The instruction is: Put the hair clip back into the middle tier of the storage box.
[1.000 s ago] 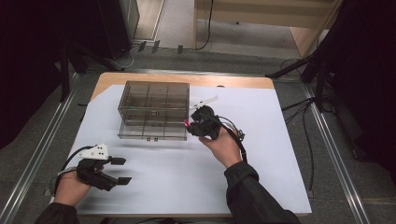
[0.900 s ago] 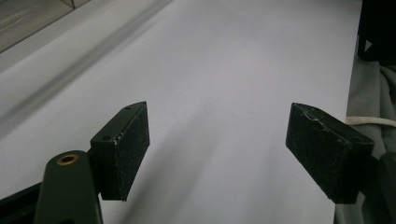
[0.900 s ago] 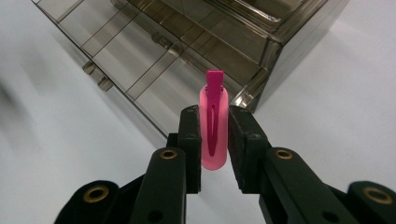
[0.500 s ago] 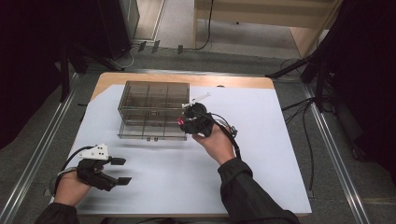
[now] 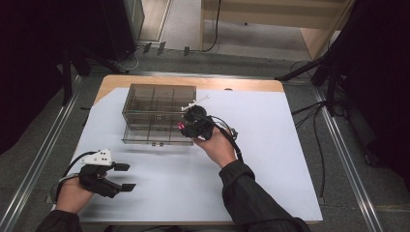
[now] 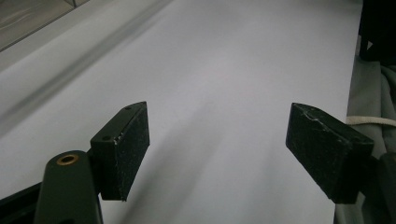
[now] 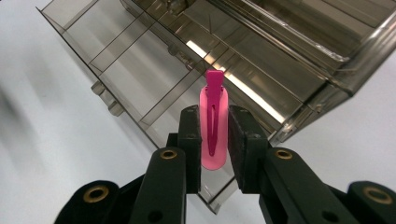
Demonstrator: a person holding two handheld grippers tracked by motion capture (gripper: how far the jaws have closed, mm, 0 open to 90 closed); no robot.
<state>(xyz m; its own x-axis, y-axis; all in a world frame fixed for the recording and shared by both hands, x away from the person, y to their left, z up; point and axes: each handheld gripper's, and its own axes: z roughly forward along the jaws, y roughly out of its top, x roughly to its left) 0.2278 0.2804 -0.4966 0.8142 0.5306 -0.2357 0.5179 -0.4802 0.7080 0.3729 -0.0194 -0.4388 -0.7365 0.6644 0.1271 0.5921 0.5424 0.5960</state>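
Left hand-held gripper [image 5: 123,177] low near the table edge, jaws wide apart, right hand-held gripper [image 7: 214,140] extended forward, jaws clamped.

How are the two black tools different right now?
The right tool is shut on a pink hair clip; the left tool is open with nothing in it. The right tool is over the clear drawer box; the left tool sits low over the white sheet. Both have black pads.

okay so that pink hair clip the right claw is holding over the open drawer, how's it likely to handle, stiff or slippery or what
The pink hair clip looks like thin, glossy plastic, so probably light and stiff, not floppy. That smooth finish could let it slip or pivot between the right claw pads, which pinch only its narrow sides. Flat and long, it likely won't roll once dropped into the drawer.
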